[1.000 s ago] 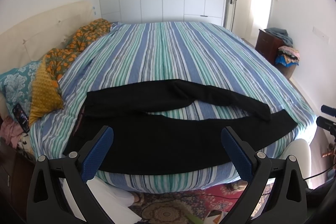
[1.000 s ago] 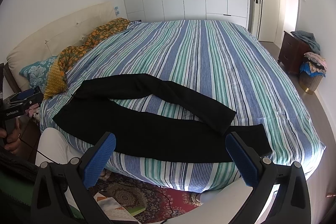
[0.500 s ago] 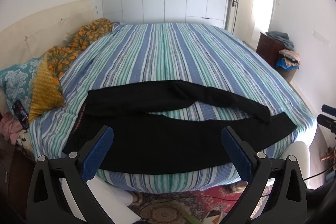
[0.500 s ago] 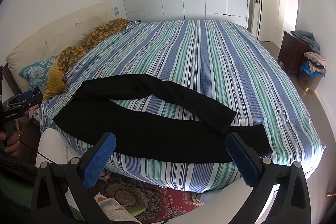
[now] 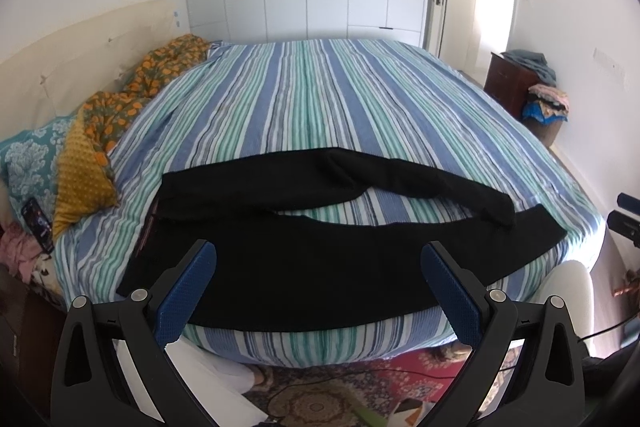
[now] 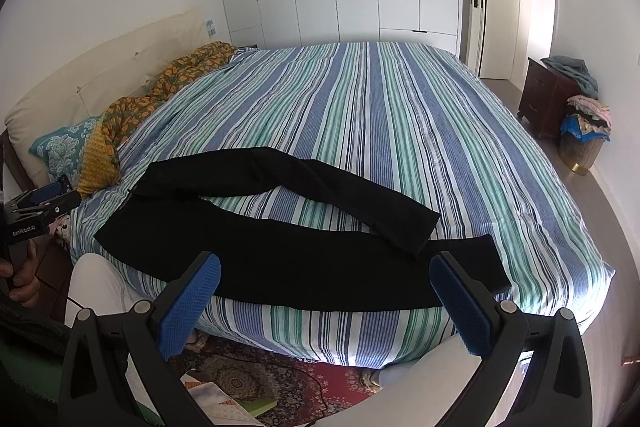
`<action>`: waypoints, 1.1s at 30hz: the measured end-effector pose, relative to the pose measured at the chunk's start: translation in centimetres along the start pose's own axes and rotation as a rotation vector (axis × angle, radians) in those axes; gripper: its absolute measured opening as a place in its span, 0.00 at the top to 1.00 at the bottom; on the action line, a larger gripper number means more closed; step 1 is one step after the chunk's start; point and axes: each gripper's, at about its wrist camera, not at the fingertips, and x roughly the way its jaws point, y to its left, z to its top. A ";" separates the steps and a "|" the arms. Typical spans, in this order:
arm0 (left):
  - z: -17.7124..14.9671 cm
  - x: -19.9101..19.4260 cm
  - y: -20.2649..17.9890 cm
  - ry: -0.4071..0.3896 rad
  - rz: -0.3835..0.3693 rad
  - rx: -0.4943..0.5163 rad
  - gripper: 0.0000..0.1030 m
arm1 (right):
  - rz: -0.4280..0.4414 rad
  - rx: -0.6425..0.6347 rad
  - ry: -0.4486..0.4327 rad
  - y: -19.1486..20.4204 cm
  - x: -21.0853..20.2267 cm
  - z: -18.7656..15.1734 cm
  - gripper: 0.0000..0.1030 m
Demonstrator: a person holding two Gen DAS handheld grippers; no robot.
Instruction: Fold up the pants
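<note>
Black pants [image 5: 312, 267] lie spread along the near edge of a striped bed [image 5: 320, 107], waistband to the left, legs running right. The far leg bends and its cuff lies over the near leg. They also show in the right wrist view [image 6: 304, 267]. My left gripper [image 5: 318, 267] is open and empty, held above the bed's near edge over the pants' thigh area. My right gripper [image 6: 324, 279] is open and empty, held in front of the near leg, its right fingertip [image 6: 460, 291] near the cuff end.
Pillows [image 5: 80, 163] and an orange patterned blanket [image 5: 160, 75] lie at the bed's left side by the headboard. A dark nightstand [image 6: 548, 95] and a clothes basket [image 6: 584, 131] stand at the right. A patterned rug [image 5: 320, 399] lies below the bed.
The left wrist view has lifted and shifted slightly; the pants sit a little lower in it. The right gripper has barely moved. The pants lie as before.
</note>
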 end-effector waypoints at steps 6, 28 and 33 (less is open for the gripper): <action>-0.2 0.6 0.0 0.020 0.001 0.001 0.01 | -0.048 -0.015 0.022 0.0 0.7 -0.1 0.00; -0.6 0.9 -1.8 0.048 0.025 0.051 0.01 | 0.015 0.003 -0.028 -0.3 0.5 -0.9 0.00; -0.9 1.0 -1.8 0.050 0.035 0.062 0.01 | 0.039 -0.007 -0.026 0.5 0.9 -0.9 0.00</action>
